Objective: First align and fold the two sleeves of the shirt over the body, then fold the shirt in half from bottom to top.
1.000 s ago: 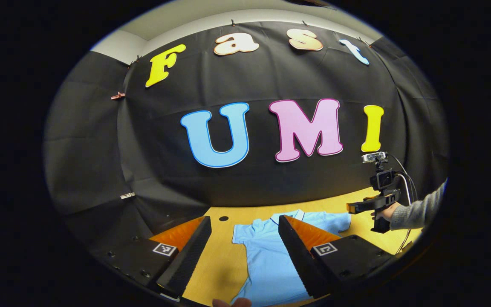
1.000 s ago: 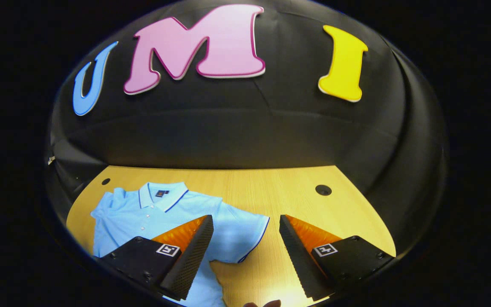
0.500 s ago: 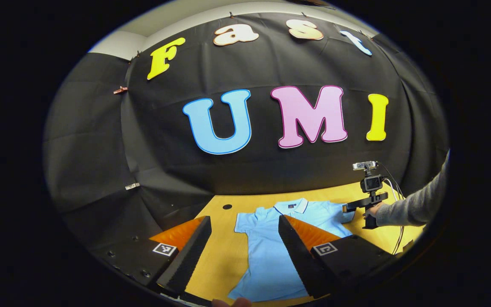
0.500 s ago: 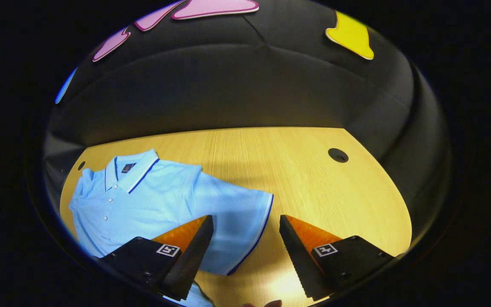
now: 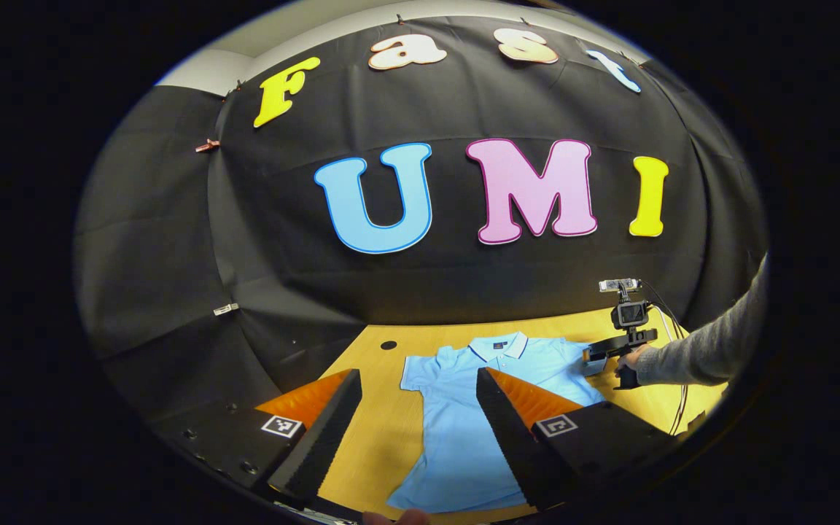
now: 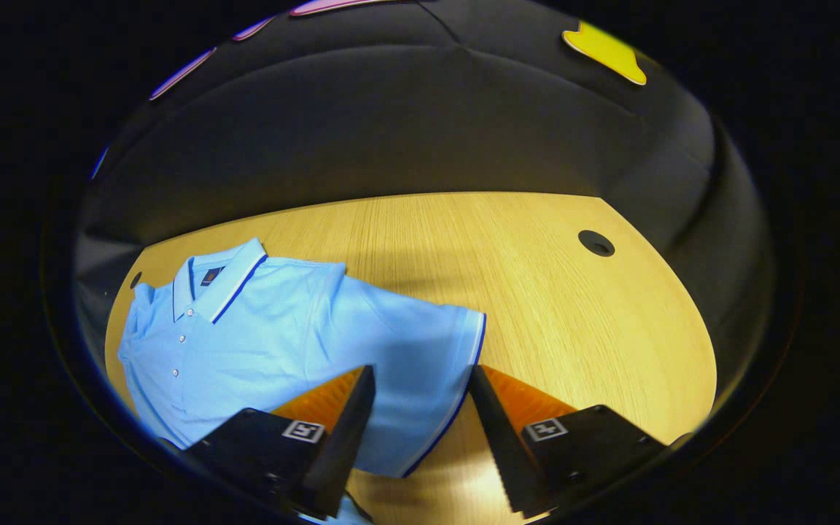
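Observation:
A light blue polo shirt (image 5: 456, 437) lies flat, front up, on the wooden table (image 5: 383, 430), collar toward the wall. My left gripper (image 5: 417, 375) hovers open above the shirt's near left side with nothing between its fingers. In the left gripper view, a hand in a grey sleeve holds my right gripper (image 5: 595, 354) at the shirt's far sleeve. In the right gripper view, the shirt (image 6: 259, 328) spreads to the left. Its short sleeve (image 6: 427, 343), edged with a dark blue stripe, lies between the open fingers of my right gripper (image 6: 420, 372), close above the cloth.
The black booth wall rises just behind the table (image 6: 551, 306). A round cable hole (image 6: 596, 243) sits at the table's far right, another hole (image 5: 389, 345) near the shirt's left shoulder. A cable (image 5: 682, 408) trails from the right gripper over the table's right side.
The right gripper moved down and forward over the sleeve, and its fingers narrowed slightly. The left gripper drew back a little, so more of the shirt shows.

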Available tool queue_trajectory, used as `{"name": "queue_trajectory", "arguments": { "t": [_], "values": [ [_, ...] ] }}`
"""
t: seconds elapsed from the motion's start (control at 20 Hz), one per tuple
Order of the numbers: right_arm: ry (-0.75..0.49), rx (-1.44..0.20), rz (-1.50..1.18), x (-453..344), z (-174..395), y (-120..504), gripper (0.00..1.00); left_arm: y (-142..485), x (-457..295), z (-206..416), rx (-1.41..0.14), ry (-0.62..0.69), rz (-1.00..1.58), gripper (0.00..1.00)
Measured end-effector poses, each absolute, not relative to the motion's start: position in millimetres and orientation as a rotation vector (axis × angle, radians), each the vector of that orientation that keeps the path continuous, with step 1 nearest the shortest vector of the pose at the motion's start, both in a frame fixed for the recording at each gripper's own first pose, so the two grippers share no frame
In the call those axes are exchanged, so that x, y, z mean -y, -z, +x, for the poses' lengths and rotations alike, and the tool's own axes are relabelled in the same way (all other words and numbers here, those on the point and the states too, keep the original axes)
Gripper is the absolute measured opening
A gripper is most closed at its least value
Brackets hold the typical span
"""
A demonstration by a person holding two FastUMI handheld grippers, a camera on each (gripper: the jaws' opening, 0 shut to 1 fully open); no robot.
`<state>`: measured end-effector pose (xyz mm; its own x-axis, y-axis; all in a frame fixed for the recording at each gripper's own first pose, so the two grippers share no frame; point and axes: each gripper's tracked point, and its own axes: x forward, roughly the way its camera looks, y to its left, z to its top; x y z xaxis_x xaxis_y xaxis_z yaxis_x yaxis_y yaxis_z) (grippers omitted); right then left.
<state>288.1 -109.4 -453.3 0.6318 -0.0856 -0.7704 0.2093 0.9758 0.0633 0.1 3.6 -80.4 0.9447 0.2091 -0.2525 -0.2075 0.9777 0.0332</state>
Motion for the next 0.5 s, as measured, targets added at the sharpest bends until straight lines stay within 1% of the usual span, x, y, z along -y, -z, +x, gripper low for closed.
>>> {"name": "queue_trajectory", "arguments": {
  "t": [0.05, 0.1, 0.15, 0.2, 0.25, 0.3, 0.35, 0.45, 0.5],
  "values": [
    [0.167, -0.870, 0.153, 107.2, 288.7, 453.5, 0.76, 80.9, -5.4, -2.1, -0.257, -0.214, 0.006, 1.00],
    [0.167, -0.872, 0.156, 105.5, 288.0, 453.3, 0.69, 82.2, -7.4, -2.5, -0.259, -0.215, 0.006, 1.00],
    [0.166, -0.866, 0.159, 102.3, 290.3, 451.4, 0.46, 85.6, -9.0, -4.3, -0.264, -0.217, 0.005, 1.00],
    [0.160, -0.869, 0.160, 97.7, 290.3, 452.0, 0.47, 86.9, -11.2, -4.5, -0.268, -0.220, 0.001, 1.00],
    [0.160, -0.861, 0.155, 94.2, 290.4, 451.0, 0.27, 88.7, -13.3, -6.1, -0.273, -0.223, -0.004, 1.00],
    [0.157, -0.870, 0.158, 91.0, 290.4, 454.1, 0.26, 90.1, -15.2, -6.5, -0.276, -0.227, -0.008, 1.00],
    [0.163, -0.864, 0.160, 91.5, 292.0, 452.8, 0.12, 91.3, -17.6, -7.7, -0.276, -0.230, -0.011, 1.00],
    [0.164, -0.867, 0.178, 89.6, 292.0, 451.4, 0.12, 92.7, -21.3, -8.5, -0.279, -0.235, -0.014, 1.00],
    [0.167, -0.868, 0.189, 89.7, 291.3, 452.5, 0.05, 93.5, -23.0, -9.0, -0.280, -0.236, -0.016, 1.00]
  ]
}}
